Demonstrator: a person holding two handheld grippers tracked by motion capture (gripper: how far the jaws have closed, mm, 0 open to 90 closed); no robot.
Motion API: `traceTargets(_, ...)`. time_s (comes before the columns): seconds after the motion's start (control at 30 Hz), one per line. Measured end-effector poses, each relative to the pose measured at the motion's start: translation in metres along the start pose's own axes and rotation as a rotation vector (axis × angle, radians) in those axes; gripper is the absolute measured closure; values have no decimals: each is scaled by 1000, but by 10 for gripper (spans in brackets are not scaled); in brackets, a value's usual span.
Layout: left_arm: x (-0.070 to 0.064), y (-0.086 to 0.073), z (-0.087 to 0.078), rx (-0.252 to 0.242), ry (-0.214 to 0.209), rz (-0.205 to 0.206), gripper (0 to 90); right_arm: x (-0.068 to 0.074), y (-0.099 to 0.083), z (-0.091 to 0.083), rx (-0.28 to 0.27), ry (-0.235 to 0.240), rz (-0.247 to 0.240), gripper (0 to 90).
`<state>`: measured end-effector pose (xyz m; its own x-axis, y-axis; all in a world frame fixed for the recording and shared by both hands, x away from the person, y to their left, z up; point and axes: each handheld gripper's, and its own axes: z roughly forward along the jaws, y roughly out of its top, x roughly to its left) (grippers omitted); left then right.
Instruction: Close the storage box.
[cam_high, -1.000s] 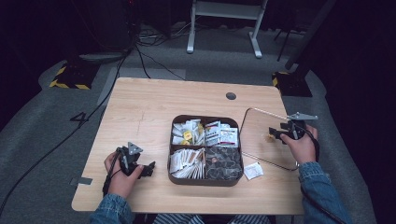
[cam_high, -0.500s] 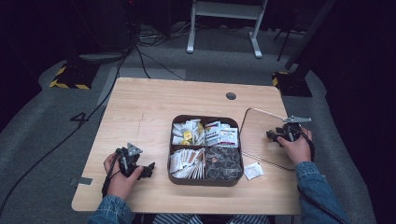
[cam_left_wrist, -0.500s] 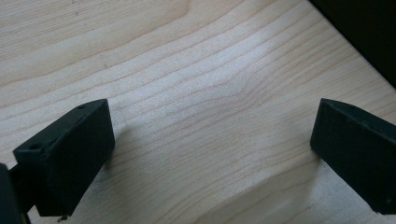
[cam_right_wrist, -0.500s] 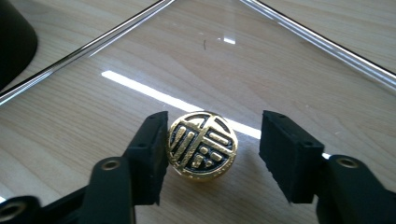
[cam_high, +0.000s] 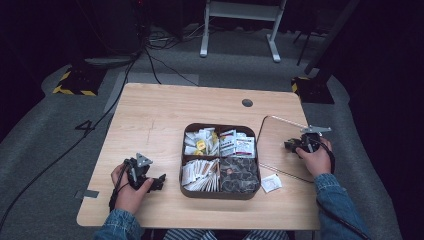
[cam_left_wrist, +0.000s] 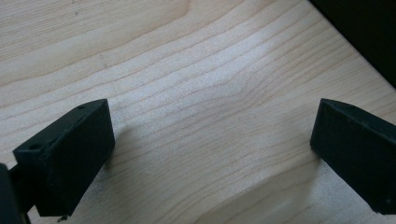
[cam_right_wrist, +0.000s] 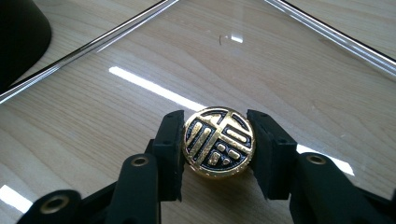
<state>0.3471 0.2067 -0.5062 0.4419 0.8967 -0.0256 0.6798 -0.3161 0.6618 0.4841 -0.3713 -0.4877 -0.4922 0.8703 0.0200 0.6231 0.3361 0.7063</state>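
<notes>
Black fingers (cam_right_wrist: 170, 158), brass-ringed screws, denim sleeves (cam_high: 337, 200)

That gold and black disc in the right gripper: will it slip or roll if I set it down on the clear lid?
The round disc looks rigid and glossy, so it may slip; the right gripper pinches only its rim. Released on edge, it would probably roll or topple flat. The clear lid looks smooth and shiny, so it could slide there.

two hand-held grippers (cam_high: 159, 179), one coin (cam_right_wrist: 218, 142), one divided tray (cam_high: 220, 192), one loose packet (cam_high: 271, 183)

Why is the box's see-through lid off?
Off, yes; why, cannot tell. The clear lid lies flat on the table beside the open box, under the right gripper.
</notes>
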Motion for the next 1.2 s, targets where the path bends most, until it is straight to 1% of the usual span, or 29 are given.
traceTargets(0.1,0,0,0,0,0,0,1,0,2,-2,-1,4,-3,590)
traceTargets(0.17,0,0,0,0,0,0,1,0,4,-5,-15,7,3,590)
traceTargets(0.27,0,0,0,0,0,-1,1,-2,10,-13,-30,9,6,590)
traceTargets(0.4,0,0,0,0,0,0,1,-3,19,-23,-50,4,-7,590)
traceTargets(0.53,0,0,0,0,0,0,1,-5,27,-33,-68,6,-2,590)
traceTargets(0.6,0,0,0,0,0,0,1,-6,32,-37,-74,5,-8,590)
traceTargets(0.7,0,0,0,0,0,0,1,-6,38,-43,-84,1,-14,590)
traceTargets(0.8,0,0,0,0,0,0,1,-5,43,-48,-96,8,-14,590)
traceTargets(1.03,0,0,0,0,0,0,1,2,53,-59,-110,14,-23,590)
traceTargets(1.2,0,0,0,0,0,0,0,15,63,-66,-123,22,-42,590)
